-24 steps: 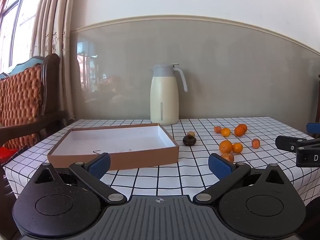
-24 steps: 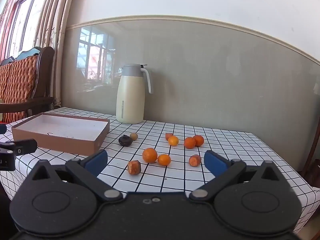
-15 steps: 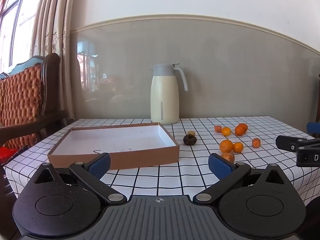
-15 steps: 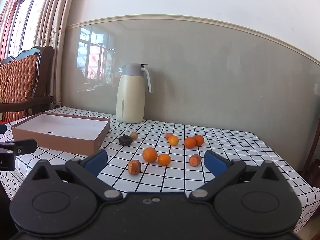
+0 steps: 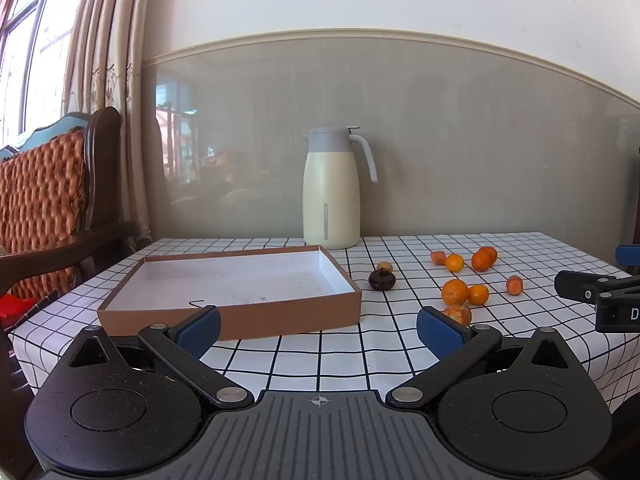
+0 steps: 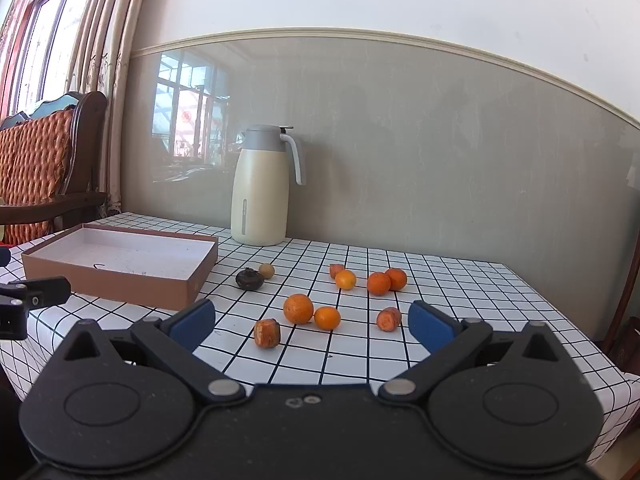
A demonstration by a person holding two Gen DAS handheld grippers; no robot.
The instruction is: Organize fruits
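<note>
— Grey-panelled wall is running behind a table (image 5: 320, 354) that is wearing a black-gridded white cloth, and a cream thermos jug (image 5: 331, 188) is standing at twelve o'clock against it. What is sitting nearer?

— Taking the left wrist view as the clock face, a shallow brown cardboard box (image 5: 236, 286) with a white inside is lying at about ten o'clock, its near wall just beyond the left gripper (image 5: 319, 330). Nothing is lying inside it that I can make out.

— And the fruit?

— All of it is lying loose on the cloth to the right of the box, around one to two o'clock. A dark round fruit (image 6: 249, 279) is sitting nearest the box's right corner, with a small tan fruit (image 6: 266, 270) just behind it. A large orange (image 6: 298, 308) and a small orange (image 6: 327, 318) are resting side by side, nearly touching. A rough brownish-orange piece (image 6: 267, 333) is lying closest to the right gripper (image 6: 311, 322), at about eleven o'clock in its own view. Four more orange fruits (image 6: 379, 283) are grouped farther back, and one reddish piece (image 6: 389, 319) is sitting alone near the gripper's right finger.

— How are the tools standing?

— Both are hovering over the near edge with their blue-padded jaws spread wide, gripping nothing. Each is appearing at the side of the other's view.

— Anything else around?

— A wooden chair with an orange quilted back (image 5: 42, 196) is standing at nine o'clock, beside beige curtains (image 5: 108, 68).
</note>
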